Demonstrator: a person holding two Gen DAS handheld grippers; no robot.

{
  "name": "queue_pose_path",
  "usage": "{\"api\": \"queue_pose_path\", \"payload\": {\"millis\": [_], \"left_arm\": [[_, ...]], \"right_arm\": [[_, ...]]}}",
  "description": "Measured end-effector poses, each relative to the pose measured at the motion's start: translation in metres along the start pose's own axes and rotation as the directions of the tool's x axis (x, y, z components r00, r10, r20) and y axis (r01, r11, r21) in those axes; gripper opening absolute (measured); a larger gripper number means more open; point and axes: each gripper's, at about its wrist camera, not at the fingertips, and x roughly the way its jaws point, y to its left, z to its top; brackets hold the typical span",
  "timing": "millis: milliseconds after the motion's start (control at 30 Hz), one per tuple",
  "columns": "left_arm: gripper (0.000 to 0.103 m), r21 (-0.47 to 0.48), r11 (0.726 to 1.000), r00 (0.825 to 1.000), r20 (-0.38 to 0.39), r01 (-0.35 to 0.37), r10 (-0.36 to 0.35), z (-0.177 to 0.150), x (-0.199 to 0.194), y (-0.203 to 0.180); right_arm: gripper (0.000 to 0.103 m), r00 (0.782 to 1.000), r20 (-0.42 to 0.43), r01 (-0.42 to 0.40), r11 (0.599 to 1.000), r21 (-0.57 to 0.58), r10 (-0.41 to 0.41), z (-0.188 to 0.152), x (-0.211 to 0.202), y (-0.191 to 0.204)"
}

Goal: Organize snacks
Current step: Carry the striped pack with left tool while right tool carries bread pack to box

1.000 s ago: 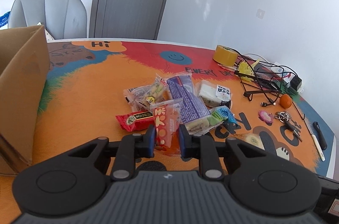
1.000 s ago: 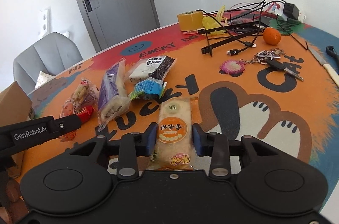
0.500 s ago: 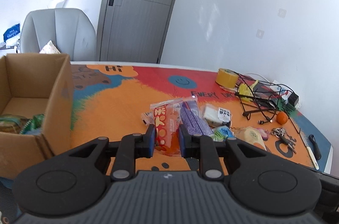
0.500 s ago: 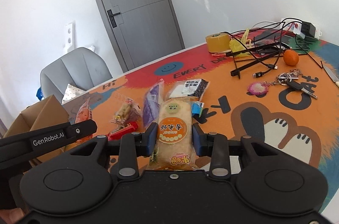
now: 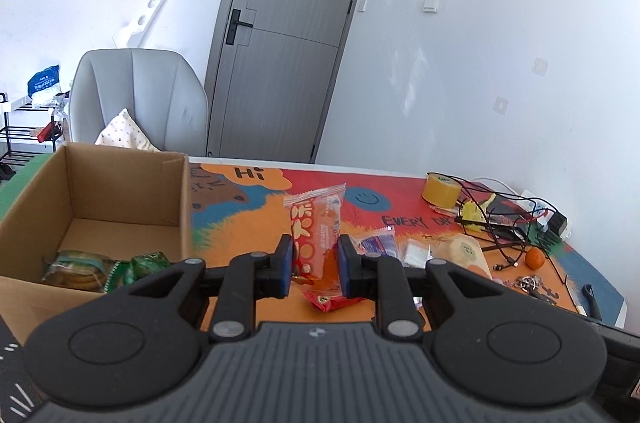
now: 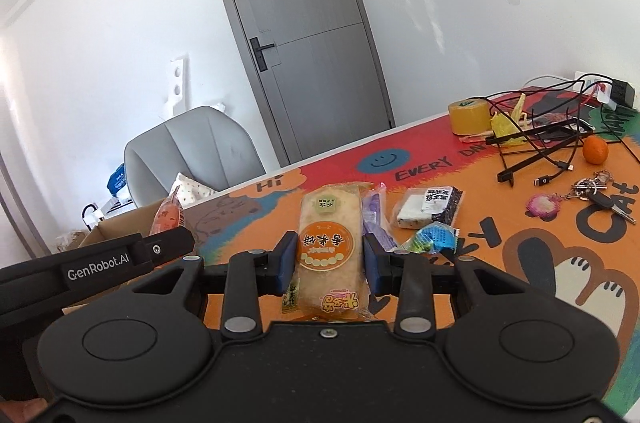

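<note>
Snacks clamped in both grippers (red packet left, rice cracker right); risk slipping short of box.

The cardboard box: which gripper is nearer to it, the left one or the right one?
Left. The left gripper, shut on the red snack packet, is just beside the cardboard box. The right gripper, holding the rice cracker packet, is farther, beyond the left one.

Cardboard box stands left of snack packets on the table
</note>
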Motion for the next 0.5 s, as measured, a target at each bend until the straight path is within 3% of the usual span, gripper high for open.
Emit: {"api": "queue_pose_path", "payload": {"millis": [500], "left_arm": [[0.022,-0.044,0.997,0.996,0.052,-0.069,0.071,0.013,-0.027,0.036]], "right_arm": [[0.036,0.997,0.026,-0.075,0.997,-0.035,0.076,0.007,-0.003,0.035]]}}
